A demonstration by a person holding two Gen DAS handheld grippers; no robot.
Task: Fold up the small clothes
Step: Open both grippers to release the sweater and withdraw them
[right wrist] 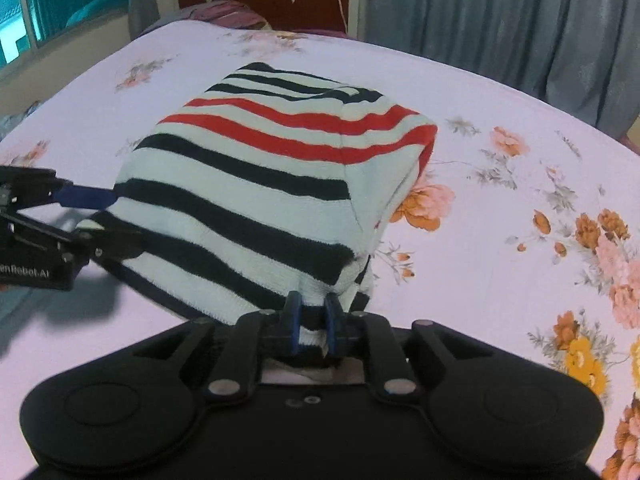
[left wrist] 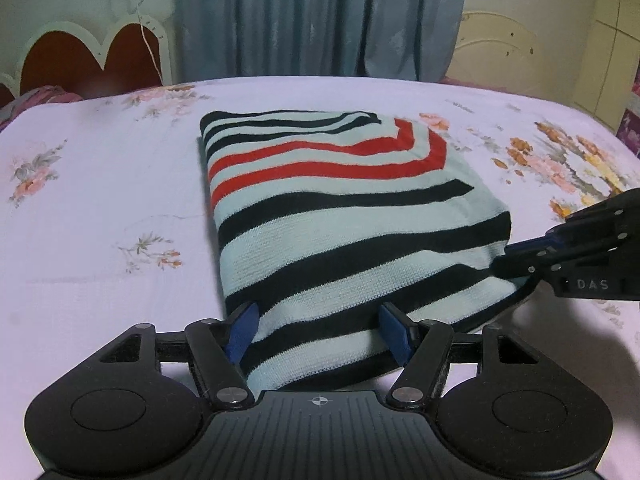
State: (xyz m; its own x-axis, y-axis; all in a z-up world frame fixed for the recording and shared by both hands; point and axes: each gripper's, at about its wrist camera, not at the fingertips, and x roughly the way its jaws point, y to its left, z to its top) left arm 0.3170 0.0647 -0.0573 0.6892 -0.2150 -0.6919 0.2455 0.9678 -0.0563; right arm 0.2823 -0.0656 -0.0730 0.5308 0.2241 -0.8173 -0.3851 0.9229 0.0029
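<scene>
A folded knit garment [left wrist: 340,200] with pale blue, black and red stripes lies on the floral bedsheet [left wrist: 100,200]. My left gripper [left wrist: 319,328] stands open at the garment's near edge, and striped cloth lies smooth between its blue pads. In the right wrist view the garment [right wrist: 272,184] fills the middle. There the left gripper [right wrist: 108,216] meets its left corner. My right gripper [right wrist: 312,320] is shut on the garment's near edge, with a strip of cloth pinched between the pads. From the left wrist view the right gripper [left wrist: 508,258] comes in at the garment's right corner.
The bedsheet [right wrist: 500,240] spreads out on every side of the garment. A red and white headboard [left wrist: 80,52] and a grey-blue curtain [left wrist: 320,16] stand behind the bed. Cream cupboards [left wrist: 600,60] are at the far right, and a window [right wrist: 60,0] at the far left.
</scene>
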